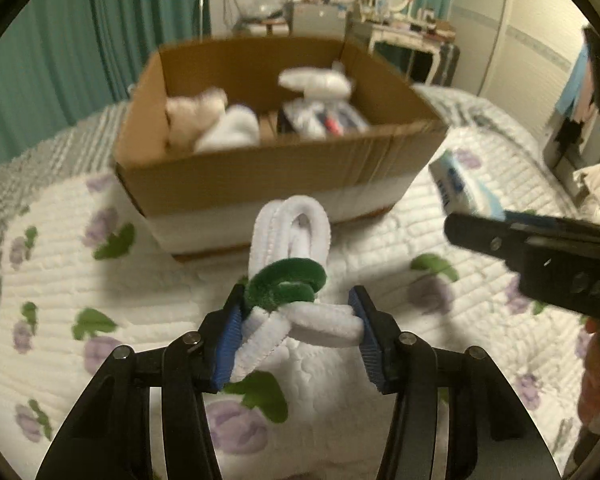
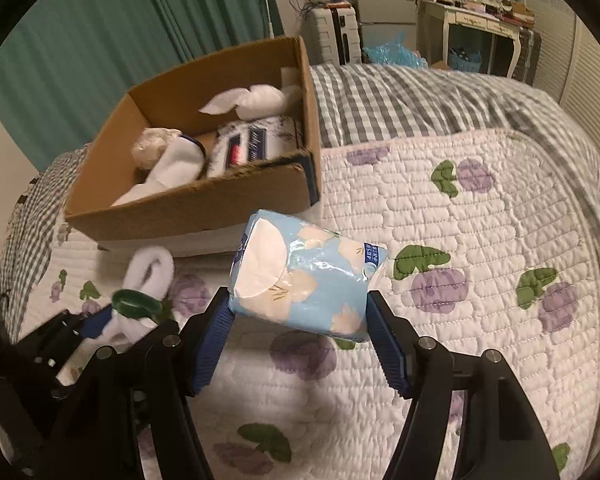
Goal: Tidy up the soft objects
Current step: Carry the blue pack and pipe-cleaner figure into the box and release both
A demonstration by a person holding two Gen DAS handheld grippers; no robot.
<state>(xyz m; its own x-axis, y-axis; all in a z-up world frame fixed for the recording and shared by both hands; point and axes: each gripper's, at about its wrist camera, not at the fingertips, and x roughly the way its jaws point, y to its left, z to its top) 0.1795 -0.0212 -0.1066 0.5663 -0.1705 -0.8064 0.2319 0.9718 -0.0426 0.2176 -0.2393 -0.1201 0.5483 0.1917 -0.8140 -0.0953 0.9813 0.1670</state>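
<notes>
I see a bed with a white quilt [image 2: 440,208] printed with purple flowers, and green curtains [image 2: 172,8] behind it. On the quilt stands an open cardboard box [image 1: 260,172] with white soft things and a printed pack inside. My left hand-held gripper [image 1: 296,328] is closed on a white and green plush loop toy [image 1: 296,264], held in front of the box. My right hand-held gripper [image 2: 300,320] is clamped on a light blue tissue pack [image 2: 304,280], held above the quilt just beside the box.

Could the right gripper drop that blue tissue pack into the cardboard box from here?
Probably yes: the right gripper holds the tissue pack clear of the quilt, and the open-topped cardboard box sits just ahead with nothing between.
</notes>
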